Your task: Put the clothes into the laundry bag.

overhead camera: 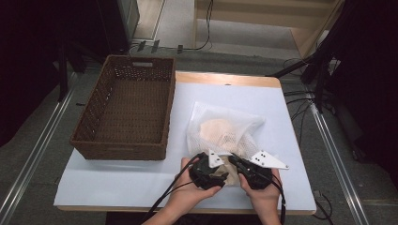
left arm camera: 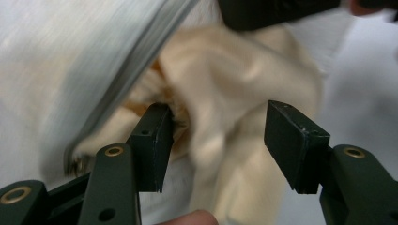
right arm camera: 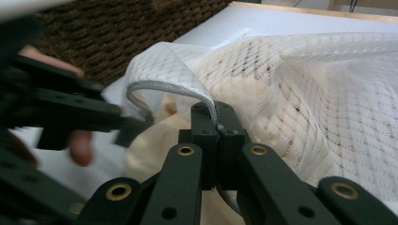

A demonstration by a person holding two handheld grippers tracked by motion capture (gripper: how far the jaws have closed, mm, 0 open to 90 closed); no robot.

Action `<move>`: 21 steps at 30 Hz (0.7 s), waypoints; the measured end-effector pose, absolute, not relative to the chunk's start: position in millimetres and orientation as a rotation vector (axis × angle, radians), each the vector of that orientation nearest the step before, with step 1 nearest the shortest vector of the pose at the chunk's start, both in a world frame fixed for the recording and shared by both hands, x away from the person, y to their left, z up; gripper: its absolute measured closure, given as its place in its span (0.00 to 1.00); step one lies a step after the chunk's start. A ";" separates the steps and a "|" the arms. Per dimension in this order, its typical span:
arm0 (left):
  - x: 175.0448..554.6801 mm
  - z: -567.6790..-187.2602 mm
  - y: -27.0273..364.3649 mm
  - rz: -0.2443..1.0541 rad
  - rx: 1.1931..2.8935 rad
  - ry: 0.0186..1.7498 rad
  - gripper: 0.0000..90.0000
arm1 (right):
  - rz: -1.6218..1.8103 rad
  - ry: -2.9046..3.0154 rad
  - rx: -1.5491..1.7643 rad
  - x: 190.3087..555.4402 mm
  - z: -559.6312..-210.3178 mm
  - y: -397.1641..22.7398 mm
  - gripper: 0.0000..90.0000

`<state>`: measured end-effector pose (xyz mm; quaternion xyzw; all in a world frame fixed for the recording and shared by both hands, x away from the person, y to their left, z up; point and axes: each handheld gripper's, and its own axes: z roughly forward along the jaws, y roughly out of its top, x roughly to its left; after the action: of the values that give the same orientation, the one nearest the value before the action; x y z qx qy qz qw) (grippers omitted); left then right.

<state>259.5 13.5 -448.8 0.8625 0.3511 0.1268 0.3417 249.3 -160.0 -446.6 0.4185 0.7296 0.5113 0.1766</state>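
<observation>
On the white-topped table [overhead camera: 141, 173], near its front edge, the white mesh zip bag [overhead camera: 225, 124] is pinched at its mouth by the right gripper [right arm camera: 217, 125]; the left gripper [left arm camera: 218, 145], jaws wide, should close squarely on the cream cloth [left arm camera: 244, 89].

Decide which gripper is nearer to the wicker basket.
Left. The left gripper sits at the mesh bag's near edge, just right of the wicker basket's front corner; the right gripper is farther right.

light: bright table, dark surround; left gripper view: motion-blurred; others: sharp
</observation>
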 end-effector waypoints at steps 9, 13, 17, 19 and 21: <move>279.2 -447.1 14.4 0.309 2.123 0.977 0.93 | 1.471 2.027 1.190 244.0 -441.8 -167.6 1.00; 292.6 -433.7 16.9 0.328 1.985 1.016 0.93 | 1.495 1.972 1.193 243.5 -436.4 -173.4 1.00; 312.4 -436.3 14.3 0.374 1.899 1.073 0.92 | 1.488 1.964 1.202 243.9 -436.9 -175.4 1.00; 324.9 -447.5 8.4 0.362 1.953 1.098 0.91 | 1.481 1.967 1.209 245.5 -438.8 -177.0 1.00; 337.9 -463.6 4.1 0.308 2.022 1.116 0.87 | 1.464 1.980 1.221 248.3 -443.0 -177.6 1.00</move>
<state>337.9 4.1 -463.6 0.7972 0.4402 0.1216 0.3948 248.3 -177.6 -443.0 0.4357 0.7067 0.5222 0.1952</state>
